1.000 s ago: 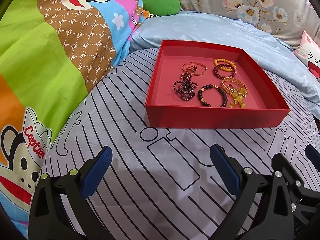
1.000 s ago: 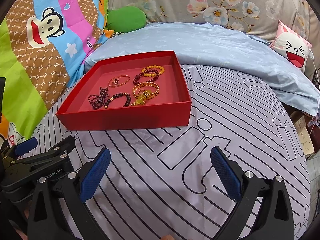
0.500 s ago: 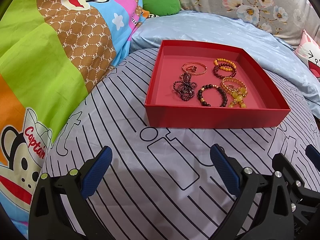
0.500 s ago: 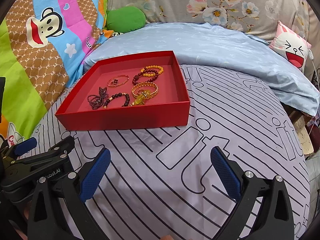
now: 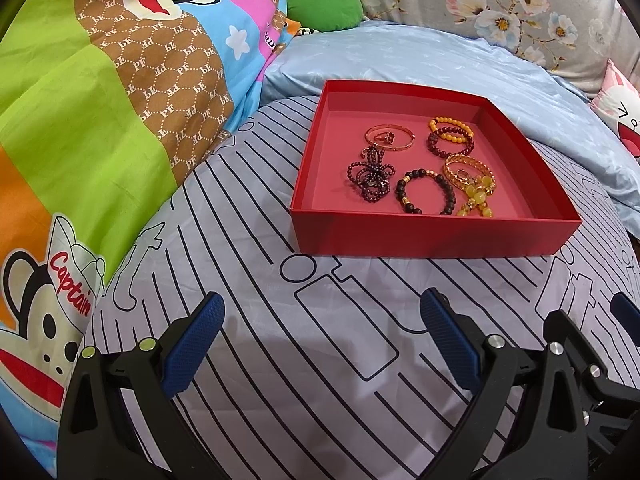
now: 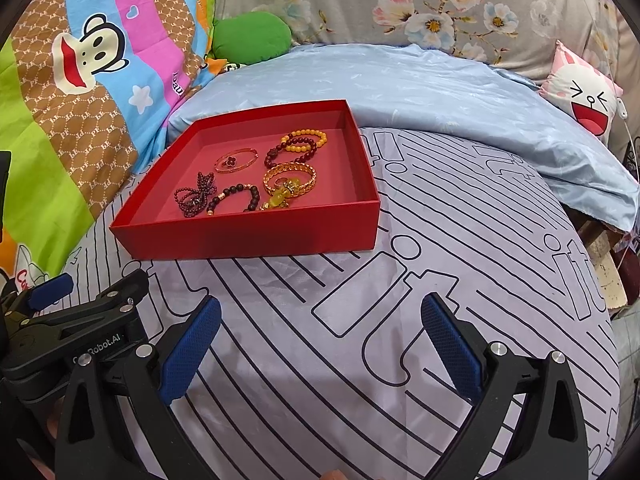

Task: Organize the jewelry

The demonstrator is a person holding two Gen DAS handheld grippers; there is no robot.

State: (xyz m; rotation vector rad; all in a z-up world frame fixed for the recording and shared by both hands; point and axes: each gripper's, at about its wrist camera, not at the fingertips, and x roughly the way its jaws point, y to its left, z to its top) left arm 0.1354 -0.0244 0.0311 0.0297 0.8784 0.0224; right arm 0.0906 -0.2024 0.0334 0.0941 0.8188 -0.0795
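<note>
A shallow red box stands on the striped grey bedcover. Inside lie several bracelets: a thin gold bangle, an orange and maroon bead pair, a dark purple bead string, a black bead bracelet and a gold chain with yellow charm. My left gripper is open and empty, short of the box. My right gripper is open and empty beside it. The right gripper's body shows in the left view, the left gripper's body in the right view.
A colourful cartoon quilt rises on the left. A light blue pillow lies behind the box, with a green cushion and a white cartoon cushion. The bed's edge drops off at the right.
</note>
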